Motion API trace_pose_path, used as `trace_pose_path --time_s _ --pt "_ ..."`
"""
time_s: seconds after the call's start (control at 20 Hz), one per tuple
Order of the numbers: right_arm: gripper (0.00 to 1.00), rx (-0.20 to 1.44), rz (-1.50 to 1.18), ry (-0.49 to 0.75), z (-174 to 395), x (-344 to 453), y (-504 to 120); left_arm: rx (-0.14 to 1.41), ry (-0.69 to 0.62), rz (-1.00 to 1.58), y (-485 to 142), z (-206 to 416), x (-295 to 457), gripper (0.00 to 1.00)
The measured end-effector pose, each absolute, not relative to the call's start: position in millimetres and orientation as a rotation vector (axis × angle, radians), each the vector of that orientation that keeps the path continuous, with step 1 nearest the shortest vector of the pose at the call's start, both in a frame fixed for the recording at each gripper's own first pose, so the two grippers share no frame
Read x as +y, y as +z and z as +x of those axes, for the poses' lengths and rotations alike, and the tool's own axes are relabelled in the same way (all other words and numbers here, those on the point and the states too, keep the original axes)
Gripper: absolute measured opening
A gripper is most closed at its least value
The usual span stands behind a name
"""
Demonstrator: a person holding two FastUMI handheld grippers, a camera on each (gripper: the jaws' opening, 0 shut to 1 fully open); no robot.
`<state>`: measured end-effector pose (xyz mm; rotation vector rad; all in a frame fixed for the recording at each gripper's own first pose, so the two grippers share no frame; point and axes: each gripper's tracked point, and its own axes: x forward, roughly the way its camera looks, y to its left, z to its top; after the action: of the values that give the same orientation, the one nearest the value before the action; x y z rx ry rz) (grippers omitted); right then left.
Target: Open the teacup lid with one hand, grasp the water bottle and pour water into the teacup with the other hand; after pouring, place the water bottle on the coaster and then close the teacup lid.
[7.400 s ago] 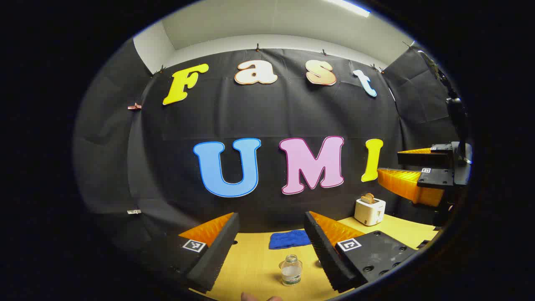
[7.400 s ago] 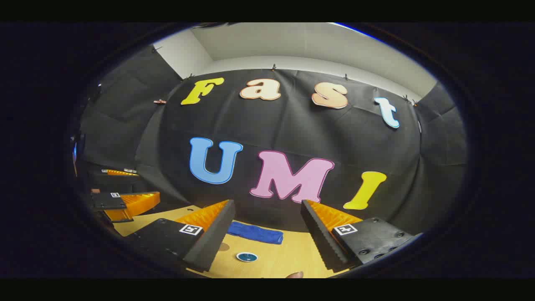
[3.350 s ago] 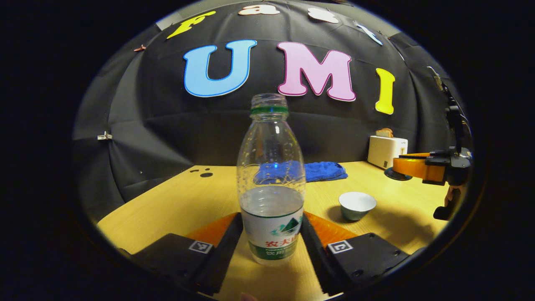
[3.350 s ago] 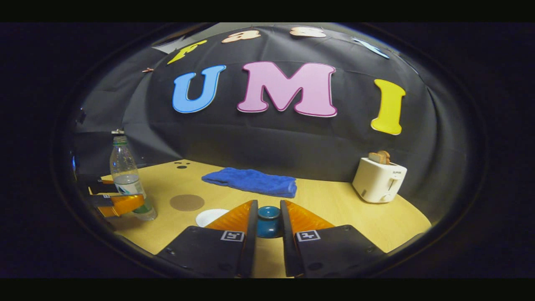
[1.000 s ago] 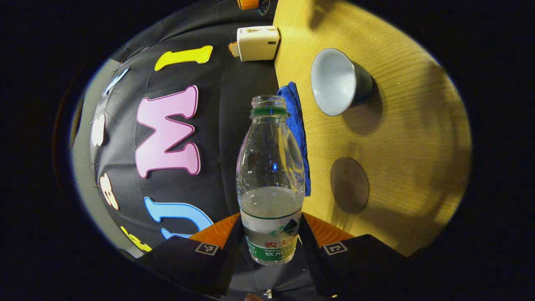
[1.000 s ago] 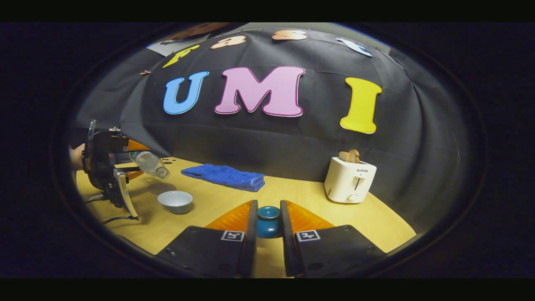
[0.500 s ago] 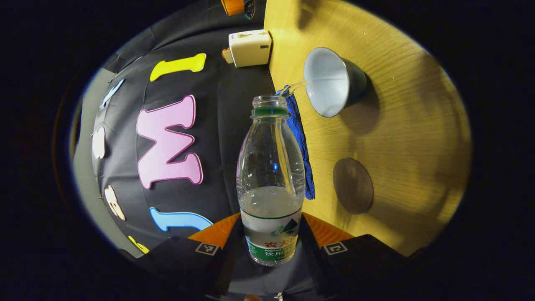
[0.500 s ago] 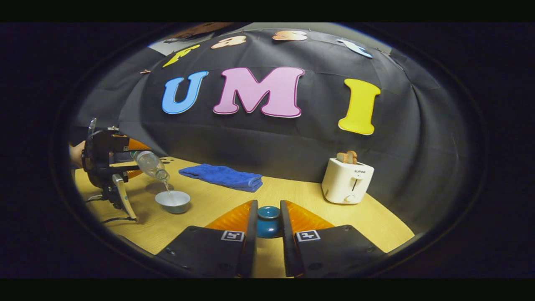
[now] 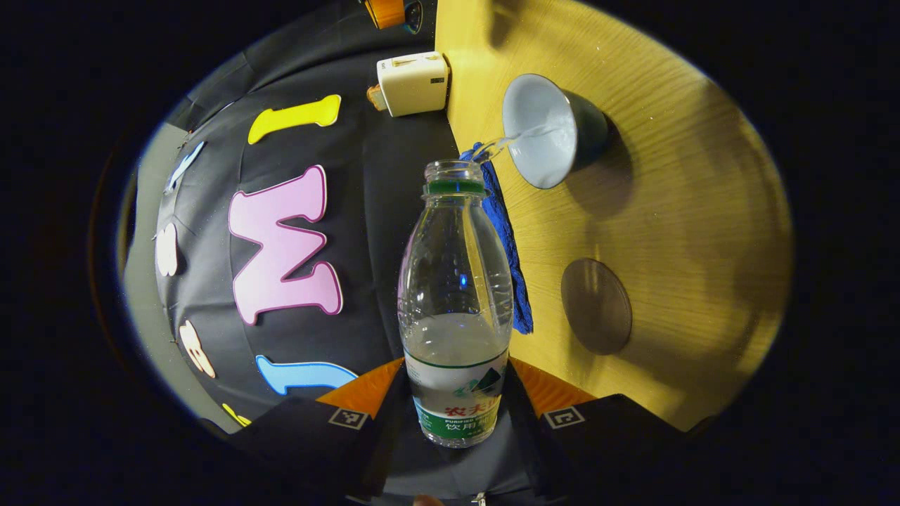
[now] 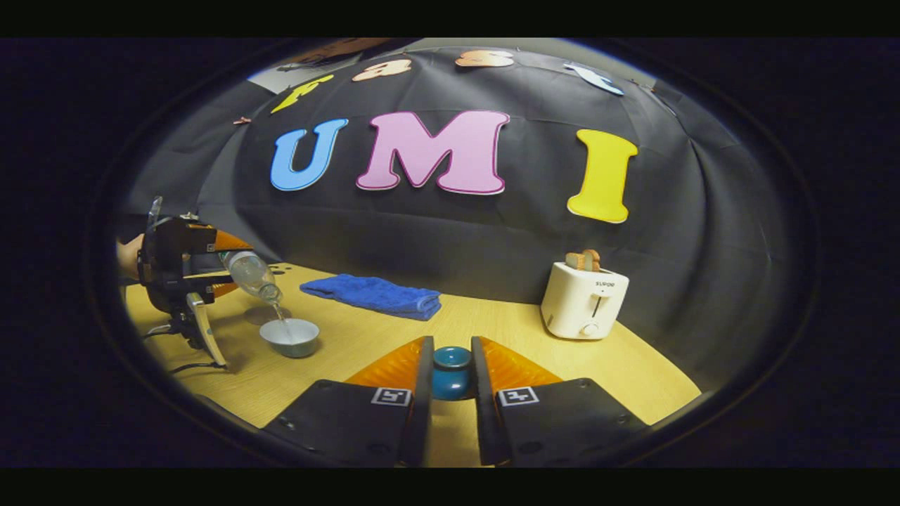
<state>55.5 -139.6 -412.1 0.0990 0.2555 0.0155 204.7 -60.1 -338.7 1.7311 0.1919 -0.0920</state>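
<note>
Presently left gripper (image 9: 455, 393) fingers clamp the light, crushable water bottle (image 9: 455, 309) at its label, pouring into teacup (image 9: 545, 130) at one o'clock; right gripper (image 10: 450, 376) grips the lid (image 10: 451, 372).

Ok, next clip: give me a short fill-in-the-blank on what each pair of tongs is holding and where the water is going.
1. The left tongs are shut on the ____, which is tipped over.
2. Water runs from its open mouth into the ____ on the table.
3. The right tongs are shut on the blue ____.
4. The round brown coaster has ____ standing on it.

Missing words: water bottle; teacup; lid; nothing
</note>
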Motion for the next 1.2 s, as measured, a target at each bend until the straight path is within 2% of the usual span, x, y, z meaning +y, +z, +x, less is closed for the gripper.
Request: trace_pose_path --time_s 0.1,0.15,0.2,0.25,0.3,0.35,0.4,1.2 --pt "0.35 0.255 0.093 0.014 56 -140 -412 0.187 -0.089 1.742 -339 206 -58 0.75" --pt "0.3 0.257 0.091 0.015 56 -140 -412 0.183 -0.086 1.752 -338 206 -58 0.75" --pt "0.3 0.259 0.09 0.017 56 -139 -413 0.18 -0.085 1.765 -337 208 -57 0.75" --pt "0.35 0.26 0.09 0.016 56 -139 -415 0.178 -0.084 1.781 -337 209 -57 0.75" --pt "0.35 0.262 0.09 0.017 56 -139 -415 0.17 -0.081 1.8 -336 210 -55 0.75" --pt "0.3 0.261 0.089 0.014 56 -139 -415 0.162 -0.08 1.812 -336 211 -55 0.75" --pt "0.35 0.259 0.087 0.013 56 -140 -414 0.156 -0.082 1.816 -336 212 -55 0.75" --pt "0.35 0.242 0.077 0.012 56 -142 -409 0.018 -0.056 1.903 -308 223 -61 0.75"
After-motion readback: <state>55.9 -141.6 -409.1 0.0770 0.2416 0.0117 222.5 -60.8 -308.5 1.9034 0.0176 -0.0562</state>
